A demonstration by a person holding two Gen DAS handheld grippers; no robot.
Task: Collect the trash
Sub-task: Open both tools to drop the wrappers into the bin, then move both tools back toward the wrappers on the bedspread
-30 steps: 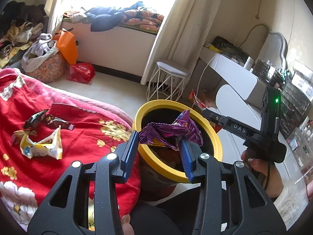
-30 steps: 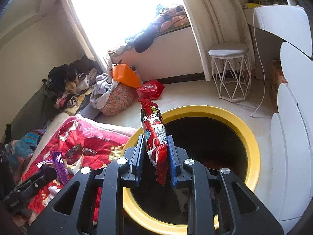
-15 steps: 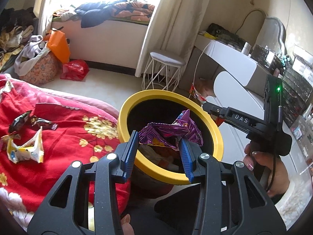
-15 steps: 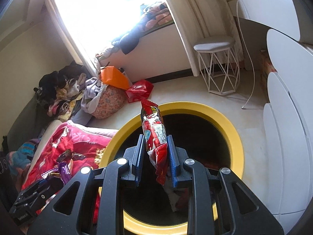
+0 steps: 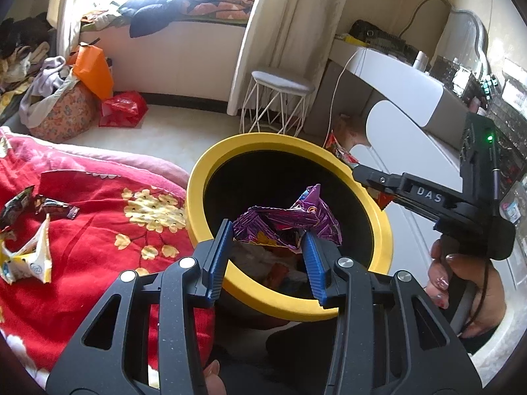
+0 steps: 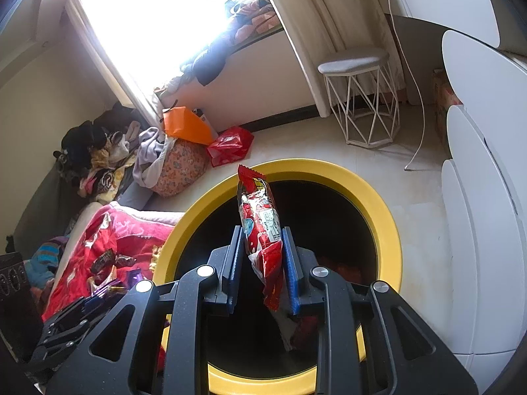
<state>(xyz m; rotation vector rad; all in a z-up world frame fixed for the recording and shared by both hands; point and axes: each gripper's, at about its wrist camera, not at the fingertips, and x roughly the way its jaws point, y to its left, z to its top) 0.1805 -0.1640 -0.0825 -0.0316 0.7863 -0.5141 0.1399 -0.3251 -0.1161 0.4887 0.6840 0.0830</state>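
Observation:
My left gripper (image 5: 268, 233) is shut on a crumpled purple wrapper (image 5: 286, 220) and holds it over the mouth of the yellow-rimmed black bin (image 5: 210, 171). My right gripper (image 6: 263, 240) is shut on a red snack wrapper (image 6: 260, 217), upright above the same bin (image 6: 378, 204). In the left wrist view the right gripper (image 5: 357, 171) reaches in over the bin's right rim, held by a hand (image 5: 461, 279). Trash lies at the bottom of the bin. More wrappers (image 5: 28, 256) lie on the red blanket (image 5: 98, 230).
A white wire stool (image 5: 280, 102) stands beyond the bin, a white rounded cabinet (image 6: 477, 230) to its right. A red bag (image 5: 122, 108), an orange bag (image 5: 94, 69) and heaped clothes (image 6: 98, 154) line the wall under the window. Pale floor lies between.
Both grippers have moved forward and down over the bin, which now looks larger and nearer. Each wrapper stays gripped as before.

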